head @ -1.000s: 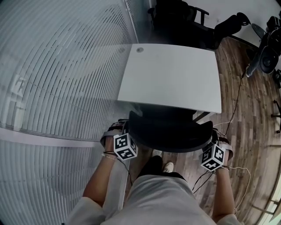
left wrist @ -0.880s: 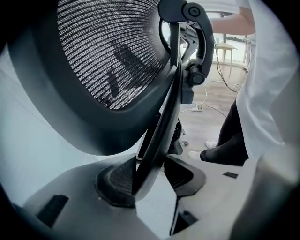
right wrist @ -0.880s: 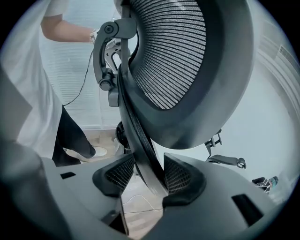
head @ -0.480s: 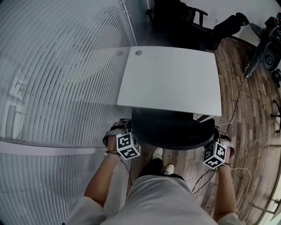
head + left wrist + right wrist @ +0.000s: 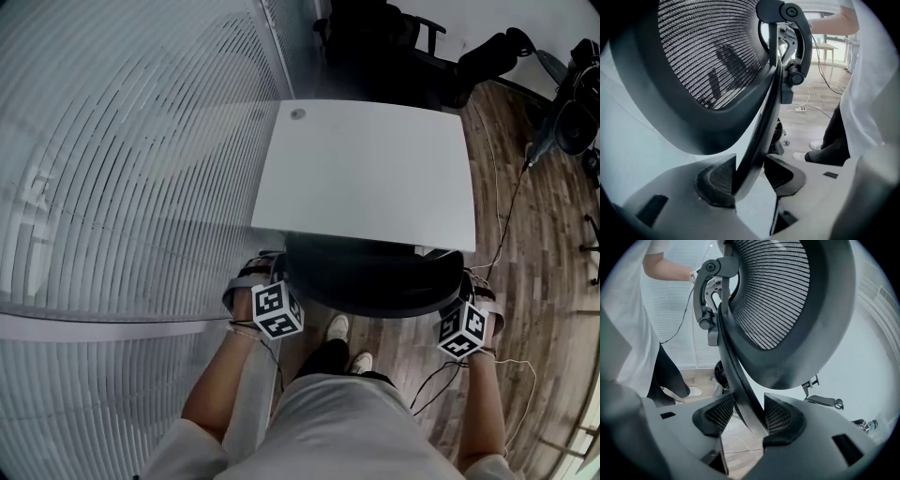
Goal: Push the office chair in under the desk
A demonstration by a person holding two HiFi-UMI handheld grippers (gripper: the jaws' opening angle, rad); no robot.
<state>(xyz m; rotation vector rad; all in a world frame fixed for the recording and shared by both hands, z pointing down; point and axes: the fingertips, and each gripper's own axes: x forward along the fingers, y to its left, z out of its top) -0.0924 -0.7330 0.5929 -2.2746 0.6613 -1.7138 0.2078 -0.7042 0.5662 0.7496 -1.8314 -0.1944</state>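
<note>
The black office chair [image 5: 375,281] stands at the near edge of the white desk [image 5: 375,169], its seat hidden below the desktop. Only the curved top of its backrest shows in the head view. My left gripper [image 5: 279,274] is at the backrest's left edge and my right gripper [image 5: 466,284] at its right edge. In the left gripper view the mesh backrest [image 5: 708,56] fills the top, and the left gripper [image 5: 750,176] is shut on its frame rim. In the right gripper view the right gripper [image 5: 747,416] pinches the rim of the backrest [image 5: 787,301] the same way.
A glass wall with blinds [image 5: 122,187] runs along the left. Another black chair [image 5: 384,37] stands beyond the desk. Cables [image 5: 497,244] trail over the wood floor at the right, near dark equipment [image 5: 572,103]. The person's shoes [image 5: 339,328] are just behind the chair.
Both grippers and the backrest have moved a little toward the desk. Less of the chair shows past the desk's near edge.
</note>
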